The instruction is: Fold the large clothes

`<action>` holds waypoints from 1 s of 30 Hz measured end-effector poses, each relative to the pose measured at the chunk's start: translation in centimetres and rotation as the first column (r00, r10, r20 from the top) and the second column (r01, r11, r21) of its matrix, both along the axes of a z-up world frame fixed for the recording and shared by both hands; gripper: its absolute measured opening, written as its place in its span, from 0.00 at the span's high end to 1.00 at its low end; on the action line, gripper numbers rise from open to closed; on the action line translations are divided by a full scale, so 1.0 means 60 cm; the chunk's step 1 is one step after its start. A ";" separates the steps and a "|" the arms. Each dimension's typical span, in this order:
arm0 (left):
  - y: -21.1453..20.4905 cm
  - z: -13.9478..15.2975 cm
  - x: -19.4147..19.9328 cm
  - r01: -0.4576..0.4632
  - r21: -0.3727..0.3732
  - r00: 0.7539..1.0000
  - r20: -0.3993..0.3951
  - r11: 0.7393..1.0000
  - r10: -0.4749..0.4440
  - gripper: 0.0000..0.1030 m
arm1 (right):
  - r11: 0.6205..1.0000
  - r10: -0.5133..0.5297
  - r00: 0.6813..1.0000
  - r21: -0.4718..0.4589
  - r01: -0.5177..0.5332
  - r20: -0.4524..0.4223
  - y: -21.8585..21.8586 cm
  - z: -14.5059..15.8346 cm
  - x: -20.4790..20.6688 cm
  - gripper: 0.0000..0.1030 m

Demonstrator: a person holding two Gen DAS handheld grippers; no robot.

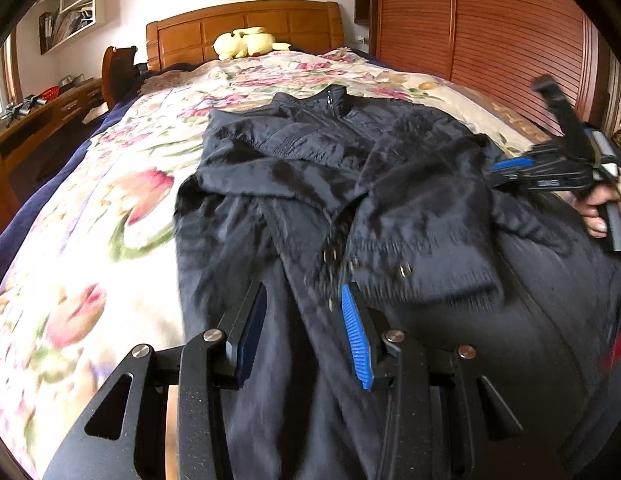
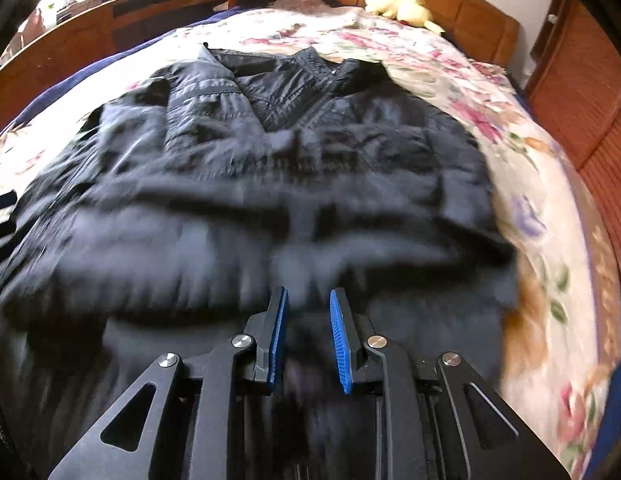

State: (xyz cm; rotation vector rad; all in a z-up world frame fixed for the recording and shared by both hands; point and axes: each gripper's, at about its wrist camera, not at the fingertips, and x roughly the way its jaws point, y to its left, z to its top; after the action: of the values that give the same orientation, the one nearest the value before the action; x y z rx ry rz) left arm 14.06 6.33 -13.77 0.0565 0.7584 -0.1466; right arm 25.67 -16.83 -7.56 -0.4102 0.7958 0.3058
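Observation:
A large black jacket (image 1: 310, 184) lies spread on the flowered bedspread (image 1: 110, 200), collar toward the headboard, both sleeves folded across its chest. My left gripper (image 1: 304, 300) is open and empty, hovering over the jacket's lower front near the snap buttons. My right gripper (image 2: 309, 304) is open and empty above the jacket's (image 2: 270, 168) lower part; the view is blurred by motion. The right gripper also shows in the left wrist view (image 1: 506, 166), held by a hand at the jacket's right edge.
A yellow plush toy (image 1: 246, 42) sits against the wooden headboard (image 1: 246, 24). A wooden desk (image 1: 38, 120) and chair (image 1: 118, 68) stand left of the bed. A slatted wooden wardrobe (image 1: 490, 32) stands on the right.

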 end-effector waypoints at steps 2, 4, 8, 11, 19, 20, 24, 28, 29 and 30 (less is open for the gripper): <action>0.010 -0.003 -0.022 -0.011 -0.031 1.000 -0.022 0.999 0.010 0.61 | 1.000 -0.013 1.000 0.012 0.013 0.011 -0.017 0.006 -0.056 0.78; 0.026 -0.007 -0.048 -0.032 -0.064 0.998 -0.052 0.997 0.028 0.61 | 0.999 -0.038 0.999 0.020 0.037 0.021 -0.039 0.005 -0.107 0.78; 0.044 -0.002 -0.085 -0.059 -0.039 0.997 -0.061 0.997 0.057 0.61 | 0.994 -0.103 0.994 0.039 0.102 0.027 -0.090 -0.005 -0.187 0.78; 0.052 0.008 -0.104 -0.066 -0.016 0.996 -0.055 0.998 0.065 0.61 | 0.986 -0.160 0.986 0.048 0.158 0.038 -0.125 -0.007 -0.229 0.73; 0.061 0.020 -0.150 -0.055 -0.016 0.995 -0.085 0.998 0.053 0.61 | 0.954 -0.265 0.964 0.153 0.256 0.040 -0.178 -0.003 -0.304 0.41; 0.062 0.019 -0.155 -0.057 -0.016 0.994 -0.095 0.998 0.055 0.61 | 0.954 -0.264 0.964 0.160 0.255 0.034 -0.178 -0.004 -0.312 0.41; 0.063 0.019 -0.173 -0.066 -0.017 0.991 -0.121 0.998 0.063 0.60 | 0.955 -0.245 0.969 0.179 0.238 0.022 -0.175 0.000 -0.340 0.41; 0.066 0.012 -0.186 -0.079 -0.030 0.987 -0.141 0.996 0.074 0.59 | 0.962 -0.222 0.973 0.175 0.210 0.054 -0.171 0.016 -0.369 0.41; 0.066 0.008 -0.188 -0.080 -0.037 0.986 -0.148 0.996 0.073 0.59 | 0.961 -0.219 0.974 0.183 0.205 0.055 -0.172 0.016 -0.375 0.41; 0.066 0.003 -0.191 -0.080 -0.048 0.985 -0.160 0.996 0.071 0.59 | 0.961 -0.216 0.975 0.187 0.202 0.056 -0.173 0.015 -0.381 0.41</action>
State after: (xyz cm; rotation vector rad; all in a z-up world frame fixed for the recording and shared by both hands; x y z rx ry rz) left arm 2.58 10.29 -13.62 -0.0365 0.9133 -0.1001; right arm 2.82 -27.20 -6.67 -0.1639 0.7230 0.1620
